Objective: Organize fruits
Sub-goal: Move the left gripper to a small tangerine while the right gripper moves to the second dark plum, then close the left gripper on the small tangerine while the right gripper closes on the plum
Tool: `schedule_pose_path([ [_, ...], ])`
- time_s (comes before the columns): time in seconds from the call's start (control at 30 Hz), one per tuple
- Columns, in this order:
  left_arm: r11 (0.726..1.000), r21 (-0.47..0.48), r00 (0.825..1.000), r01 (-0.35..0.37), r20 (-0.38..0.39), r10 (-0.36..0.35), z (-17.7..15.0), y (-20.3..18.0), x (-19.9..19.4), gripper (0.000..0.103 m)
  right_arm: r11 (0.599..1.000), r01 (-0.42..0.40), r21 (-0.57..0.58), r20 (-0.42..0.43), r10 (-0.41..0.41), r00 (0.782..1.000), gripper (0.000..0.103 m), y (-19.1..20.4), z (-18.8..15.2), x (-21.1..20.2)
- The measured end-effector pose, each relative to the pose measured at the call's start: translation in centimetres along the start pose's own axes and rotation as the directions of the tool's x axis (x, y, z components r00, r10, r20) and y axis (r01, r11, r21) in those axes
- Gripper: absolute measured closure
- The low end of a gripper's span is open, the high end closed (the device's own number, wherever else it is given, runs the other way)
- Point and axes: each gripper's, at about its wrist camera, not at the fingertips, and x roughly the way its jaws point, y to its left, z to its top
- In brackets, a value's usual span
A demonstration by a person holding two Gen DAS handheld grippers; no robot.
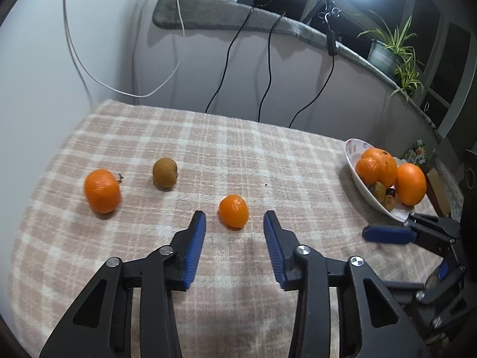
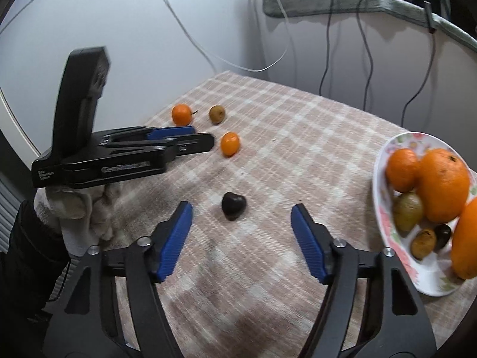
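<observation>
a: how's the left gripper [image 1: 234, 226] looking?

b: spread wide, nothing in it. a small mandarin [image 1: 233, 210] sits on the cloth [image 1: 208, 137] just past the tips, lined up with the gap between the blue pads [image 1: 195, 247], not touching either one.

a: and the right gripper [image 2: 241, 219]?

b: also wide and holding nothing. a dark plum [image 2: 234, 205] lies on the cloth between and just ahead of its tips, apart from both pads.

a: other loose fruit?

b: a bigger mandarin [image 1: 102, 190] with a bit of stem off to the far left, and a brown kiwi [image 1: 165, 172] near it, both well beyond the left tips.

a: where's the rest?

b: heaped on a flowery plate [image 2: 384, 152] at the right edge of the cloth: two big oranges, a mandarin, a kiwi, a couple of small brownish and dark fruits. in the left view the right gripper's tip sits just beside the plate's near rim, can't tell if it's touching.
</observation>
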Motion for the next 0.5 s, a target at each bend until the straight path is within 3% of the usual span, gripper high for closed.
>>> schedule_pose_path([
  [0.23,1.000,0.019,0.999,-0.009,-0.032,0.010,0.4,-0.2,1.6,0.070,1.000,-0.019,-0.001,-0.045,0.019,0.999,0.053,0.4,0.2,2.4],
  [0.4,1.000,0.016,0.999,-0.011,-0.052,0.012,0.3,-0.1,2.5,0.074,1.000,-0.007,-0.017,-0.067,0.005,0.998,0.056,0.7,0.4,3.5],
  [0.5,1.000,0.020,0.998,-0.011,-0.055,0.012,0.4,-0.1,2.5,0.076,1.000,-0.009,-0.021,-0.080,0.007,0.997,0.064,0.7,0.4,4.0],
])
